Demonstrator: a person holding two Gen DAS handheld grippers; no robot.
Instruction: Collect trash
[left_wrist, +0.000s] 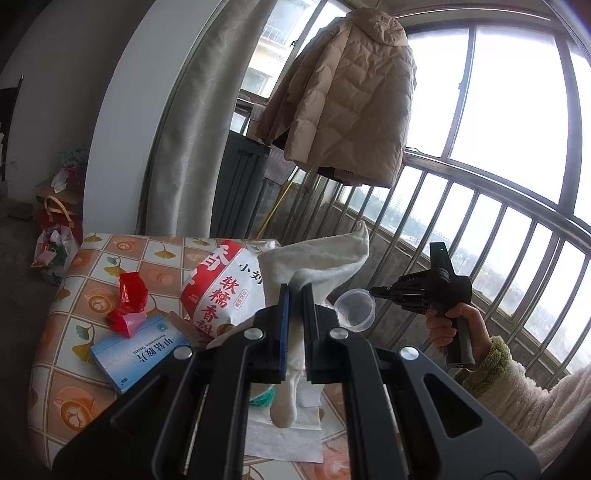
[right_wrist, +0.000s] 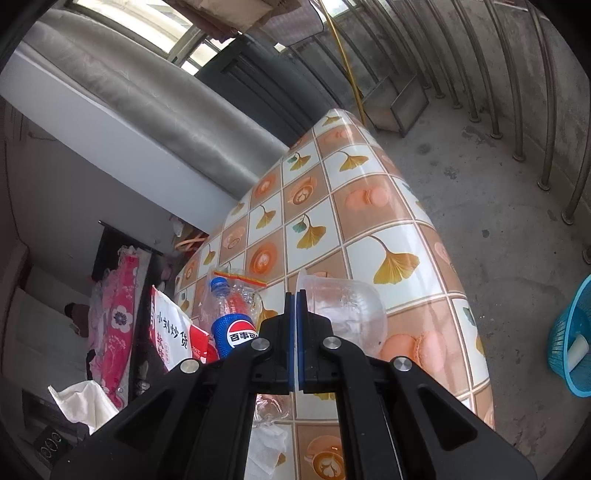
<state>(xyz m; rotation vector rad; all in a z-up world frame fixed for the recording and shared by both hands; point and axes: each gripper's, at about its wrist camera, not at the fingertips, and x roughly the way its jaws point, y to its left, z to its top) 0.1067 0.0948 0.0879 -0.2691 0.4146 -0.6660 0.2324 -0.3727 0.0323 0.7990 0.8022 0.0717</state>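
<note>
Clamped in my left gripper (left_wrist: 295, 295), a white cloth (left_wrist: 317, 262) hides part of the snack bag (left_wrist: 221, 288) on the bench (right_wrist: 369, 206). My right gripper (right_wrist: 295, 299) pinches the rim of a clear plastic cup (right_wrist: 343, 310) held above the bench, apparently empty. Off right, cut by the edge, a blue basket (right_wrist: 570, 354) holds something white.

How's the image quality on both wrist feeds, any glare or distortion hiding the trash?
Left wrist view: the window is blown out white, backlighting the hanging jacket; fisheye bends the railing; the table trash stays readable. Right wrist view: even light, no glare; the clear plastic cup in the right tongs is sharp, the tablecloth curves toward the edges, corners vignette black.
</note>
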